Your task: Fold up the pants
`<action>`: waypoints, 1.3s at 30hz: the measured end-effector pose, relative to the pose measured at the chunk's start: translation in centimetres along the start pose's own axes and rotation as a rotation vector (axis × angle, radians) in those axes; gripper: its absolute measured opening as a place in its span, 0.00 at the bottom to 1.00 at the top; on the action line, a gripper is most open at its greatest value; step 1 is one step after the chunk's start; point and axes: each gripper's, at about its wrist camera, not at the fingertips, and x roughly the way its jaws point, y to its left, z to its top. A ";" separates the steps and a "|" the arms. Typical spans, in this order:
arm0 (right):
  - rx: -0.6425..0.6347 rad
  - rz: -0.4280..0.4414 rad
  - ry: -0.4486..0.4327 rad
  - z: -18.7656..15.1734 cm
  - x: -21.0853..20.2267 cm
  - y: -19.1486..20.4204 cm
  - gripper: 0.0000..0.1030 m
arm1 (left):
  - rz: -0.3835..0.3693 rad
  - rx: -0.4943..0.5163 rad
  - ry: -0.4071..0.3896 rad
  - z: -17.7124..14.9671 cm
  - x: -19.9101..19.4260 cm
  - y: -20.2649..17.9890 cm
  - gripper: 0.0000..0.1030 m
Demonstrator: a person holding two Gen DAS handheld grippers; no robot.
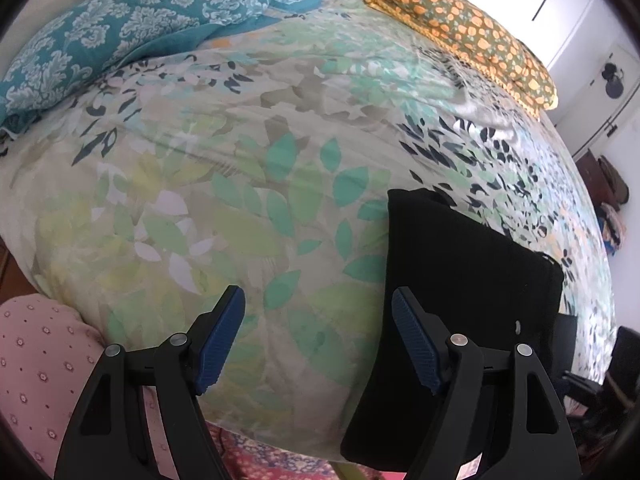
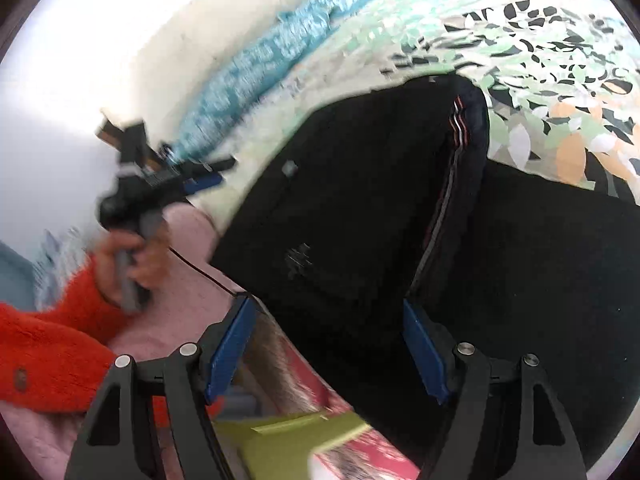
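Note:
Black pants (image 1: 464,272) lie folded on the leaf-print bedspread (image 1: 240,184) near the bed's front edge. My left gripper (image 1: 318,300) is open and empty, hovering above the bed just left of the pants. In the right wrist view the pants (image 2: 360,200) fill the middle, with a striped waistband edge (image 2: 460,128) showing at the fold. My right gripper (image 2: 328,312) is open and empty just above the near edge of the pants. The left gripper (image 2: 200,178) also shows there, blurred, held by a hand in a red sleeve.
Teal patterned pillows (image 1: 120,36) lie at the bed's head. An orange-dotted folded blanket (image 1: 472,36) lies along the far edge. Pink dotted cloth (image 1: 36,364) is at the near left. A red patterned rug (image 2: 352,452) lies below the bed edge.

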 end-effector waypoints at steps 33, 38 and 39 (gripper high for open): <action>0.047 -0.043 -0.108 0.9 -13.1 3.8 0.19 | 0.003 0.049 -0.017 0.0 -0.2 -1.0 0.76; 0.267 -0.142 -0.098 -3.6 -14.5 -2.8 0.19 | 0.004 0.096 -0.017 -0.2 -0.1 -2.2 0.76; 0.318 -0.172 -0.084 -4.5 -14.1 -4.1 0.20 | 0.006 0.113 -0.021 -0.3 -0.1 -2.6 0.76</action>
